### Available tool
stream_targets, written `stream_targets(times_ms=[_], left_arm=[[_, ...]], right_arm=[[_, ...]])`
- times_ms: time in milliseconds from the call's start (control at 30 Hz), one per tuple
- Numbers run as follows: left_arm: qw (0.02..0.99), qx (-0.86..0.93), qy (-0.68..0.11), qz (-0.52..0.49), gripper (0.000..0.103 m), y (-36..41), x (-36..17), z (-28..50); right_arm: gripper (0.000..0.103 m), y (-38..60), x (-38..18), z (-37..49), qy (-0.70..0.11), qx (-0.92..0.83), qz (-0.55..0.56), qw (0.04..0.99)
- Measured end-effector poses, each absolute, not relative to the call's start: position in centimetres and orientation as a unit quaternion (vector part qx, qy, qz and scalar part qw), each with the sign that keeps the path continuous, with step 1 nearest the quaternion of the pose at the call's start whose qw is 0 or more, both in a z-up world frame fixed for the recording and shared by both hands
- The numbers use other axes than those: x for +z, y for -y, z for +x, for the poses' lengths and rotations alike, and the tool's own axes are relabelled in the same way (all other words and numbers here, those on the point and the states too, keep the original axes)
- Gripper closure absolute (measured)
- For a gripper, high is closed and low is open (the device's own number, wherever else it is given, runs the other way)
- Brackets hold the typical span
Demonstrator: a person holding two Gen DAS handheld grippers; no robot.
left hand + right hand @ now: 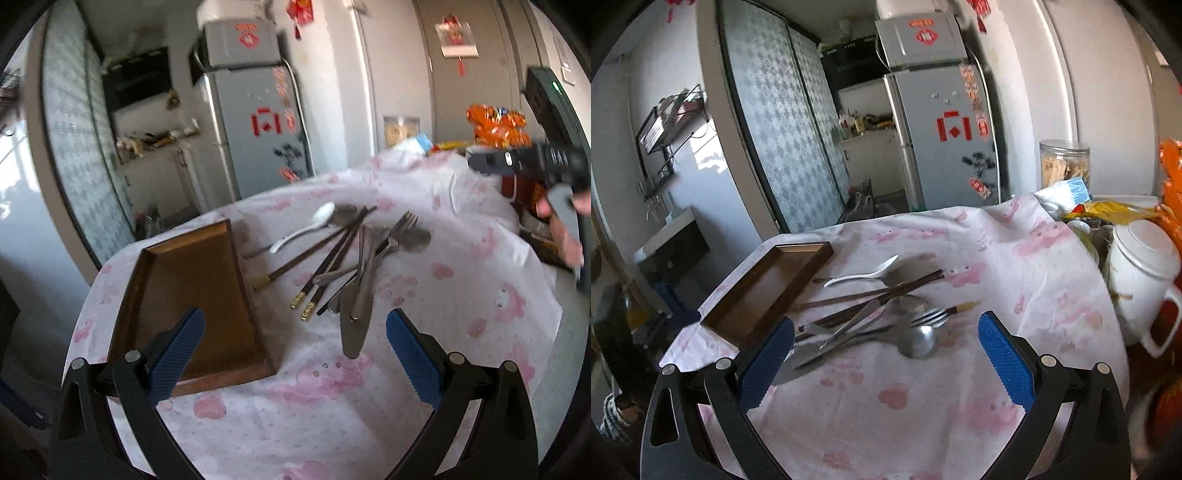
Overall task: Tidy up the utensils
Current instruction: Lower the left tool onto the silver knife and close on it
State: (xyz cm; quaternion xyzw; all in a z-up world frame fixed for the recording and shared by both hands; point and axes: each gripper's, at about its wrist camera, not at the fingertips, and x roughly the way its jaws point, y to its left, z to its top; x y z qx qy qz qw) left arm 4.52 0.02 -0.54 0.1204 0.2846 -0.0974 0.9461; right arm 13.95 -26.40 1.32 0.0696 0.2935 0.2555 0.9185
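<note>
An empty brown wooden tray (192, 295) (768, 284) lies on the pink-patterned tablecloth. Right of it is a loose pile of utensils: a white spoon (306, 227) (864, 275), dark chopsticks (332, 258) (871, 291), a metal fork (391, 240) (923, 317), metal spoons (919, 341) and a knife (351, 332) (827, 349). My left gripper (295, 354) is open and empty above the table, near the tray's front right corner. My right gripper (886, 362) is open and empty, just in front of the pile; its body shows in the left wrist view (546, 162).
A white lidded jug (1141, 277), a clear jar (1063, 162), snack packets (1108, 212) and orange bags (495, 125) crowd the table's right side. A fridge (945, 140) and sliding door (783, 140) stand beyond the far edge.
</note>
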Motion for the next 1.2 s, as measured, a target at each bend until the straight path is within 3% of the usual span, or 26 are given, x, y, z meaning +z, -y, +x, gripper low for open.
stream_targets(times_ms=[233,400,433,500,700,933,1200], left_arm=[[0.929,-0.13,-0.317,0.14,0.003,-0.2,-0.8,7.3],[0.923,-0.152,-0.324,0.141,0.003,0.3,-1.3,8.2],[0.921,-0.157,-0.326,0.142,0.003,0.5,-1.5,8.4],[0.918,-0.167,-0.331,0.141,0.012,0.9,-1.8,8.7],[0.898,-0.2,-0.369,0.132,0.031,2.2,-2.9,10.4],[0.884,-0.223,-0.388,0.134,0.038,3.8,-4.0,12.2],[0.871,-0.228,-0.417,0.121,0.04,4.1,-6.0,13.0]], right_arm=[[0.004,25.9,0.4,19.7,-0.37,0.289,0.077,0.879],[0.012,26.1,-2.7,22.0,-0.413,0.286,0.1,0.859],[0.019,25.8,-3.2,22.2,-0.419,0.295,0.104,0.853],[0.029,25.2,-3.8,22.4,-0.426,0.308,0.118,0.842],[0.036,21.5,-4.1,23.8,-0.451,0.361,0.131,0.805],[0.053,18.1,-4.7,25.8,-0.456,0.362,0.073,0.81],[0.061,17.8,-6.2,26.8,-0.464,0.389,0.053,0.794]])
